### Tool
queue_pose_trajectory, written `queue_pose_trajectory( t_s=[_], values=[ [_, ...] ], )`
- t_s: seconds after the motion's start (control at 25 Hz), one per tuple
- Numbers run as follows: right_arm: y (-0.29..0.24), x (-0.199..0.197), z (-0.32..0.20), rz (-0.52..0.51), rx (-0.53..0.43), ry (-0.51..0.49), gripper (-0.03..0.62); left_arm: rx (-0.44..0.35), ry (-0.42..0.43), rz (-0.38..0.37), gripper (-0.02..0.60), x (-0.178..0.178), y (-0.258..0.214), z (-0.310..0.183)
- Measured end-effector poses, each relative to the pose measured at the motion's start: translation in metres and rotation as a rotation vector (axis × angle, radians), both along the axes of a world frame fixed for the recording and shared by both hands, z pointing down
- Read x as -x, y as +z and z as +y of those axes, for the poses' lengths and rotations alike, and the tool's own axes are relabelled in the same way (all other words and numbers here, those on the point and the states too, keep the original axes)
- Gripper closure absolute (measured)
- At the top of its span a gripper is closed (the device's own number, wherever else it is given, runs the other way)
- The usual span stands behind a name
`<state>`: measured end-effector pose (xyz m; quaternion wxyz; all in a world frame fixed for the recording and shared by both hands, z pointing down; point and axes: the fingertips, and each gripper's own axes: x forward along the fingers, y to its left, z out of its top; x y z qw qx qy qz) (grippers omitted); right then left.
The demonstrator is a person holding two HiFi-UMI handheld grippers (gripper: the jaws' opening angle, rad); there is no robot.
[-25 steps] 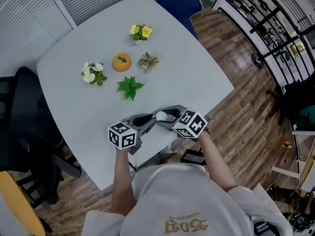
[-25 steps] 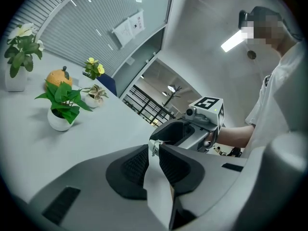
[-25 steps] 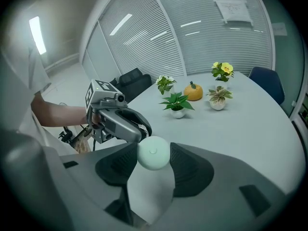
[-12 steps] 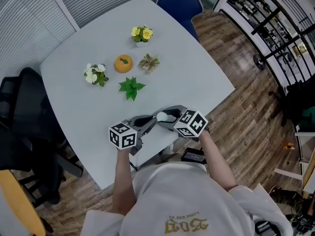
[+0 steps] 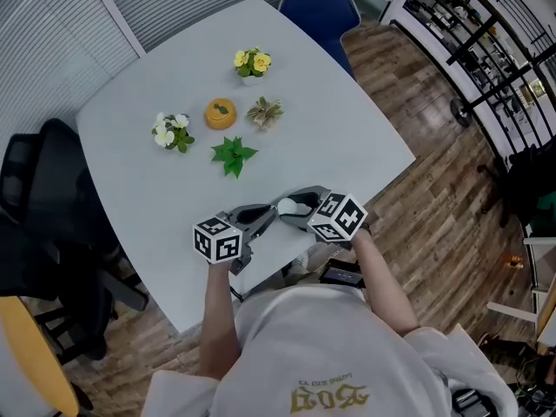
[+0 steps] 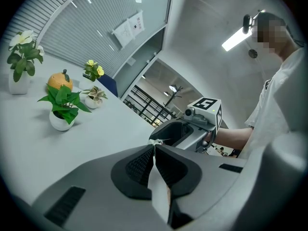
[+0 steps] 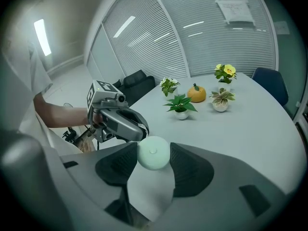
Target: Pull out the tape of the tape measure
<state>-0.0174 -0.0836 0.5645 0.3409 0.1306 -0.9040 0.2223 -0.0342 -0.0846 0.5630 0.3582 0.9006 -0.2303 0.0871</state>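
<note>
You're at the near edge of the big white table [image 5: 347, 146], both grippers held up close together. Your right gripper [image 7: 153, 151] is clamped on the round pale-green tape measure [image 5: 286, 205]. Your left gripper [image 6: 155, 146] has just been closing its jaws, and they're now pinched on the tape's little white tab [image 6: 155, 142], right by the case.

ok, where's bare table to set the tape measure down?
Bare: stretch right of the succulent toward the table's right corner; strip left of the white flowers. Crowded: plant cluster mid-table; near edge at left gripper, right gripper.
</note>
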Motion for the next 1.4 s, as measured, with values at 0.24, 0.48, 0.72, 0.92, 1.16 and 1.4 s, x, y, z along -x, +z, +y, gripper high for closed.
queue_pose_trajectory(
  t_s=[0.24, 0.48, 0.72, 0.92, 1.16, 1.4],
  values=[
    [0.000, -0.004, 0.001, -0.001, 0.010, -0.008, 0.365, 0.003, -0.014, -0.008, 0.568, 0.003, 0.000, 0.000],
    [0.001, -0.008, 0.001, 0.007, 0.019, -0.019, 0.365, 0.003, -0.032, -0.020, 0.569, 0.006, 0.000, 0.001],
    [0.002, -0.012, 0.001, 0.015, 0.020, -0.025, 0.365, 0.001, -0.055, -0.032, 0.569, 0.012, 0.001, 0.001],
    [0.000, -0.016, 0.002, 0.011, 0.015, -0.018, 0.365, -0.003, -0.077, -0.035, 0.569, 0.018, -0.001, 0.001],
    [-0.002, -0.019, 0.005, 0.013, 0.015, -0.016, 0.365, -0.009, -0.083, -0.041, 0.569, 0.018, -0.003, 0.003],
    [-0.004, -0.022, 0.004, 0.014, 0.012, -0.009, 0.365, -0.011, -0.107, -0.047, 0.569, 0.027, -0.003, 0.003]
  ],
)
